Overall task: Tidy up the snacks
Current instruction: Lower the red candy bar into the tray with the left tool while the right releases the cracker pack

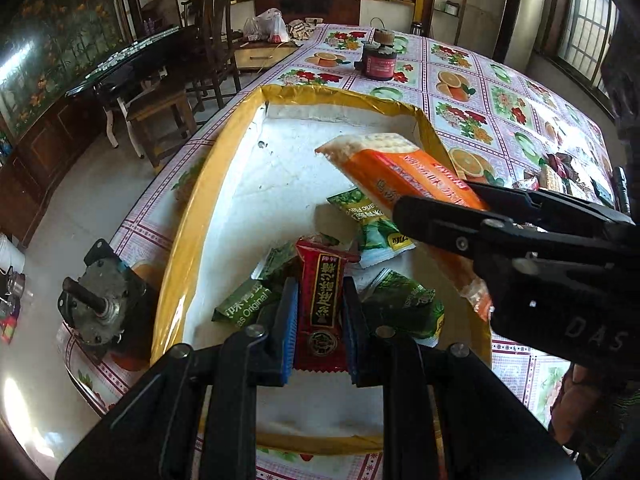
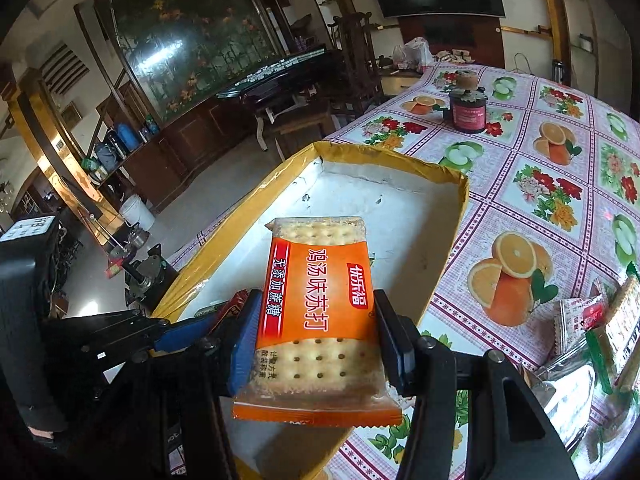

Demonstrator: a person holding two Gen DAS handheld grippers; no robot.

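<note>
A shallow box (image 1: 224, 152) with a yellow rim and white floor lies on the flowered tablecloth; it also shows in the right wrist view as the box (image 2: 384, 192). My left gripper (image 1: 319, 300) is shut on a red snack packet (image 1: 320, 304), held over several green snack packets (image 1: 372, 220) on the box floor. My right gripper (image 2: 314, 320) is shut on an orange cracker pack (image 2: 320, 312), hanging above the box. From the left wrist view the same cracker pack (image 1: 384, 168) and right gripper (image 1: 432, 204) come in from the right.
A dark jar (image 1: 379, 62) stands farther back on the table. A metal motor (image 1: 100, 300) sits left of the box by the table's edge. More snack packets (image 2: 600, 332) lie on the cloth at the right. Chairs and a dark side table stand beyond the left edge.
</note>
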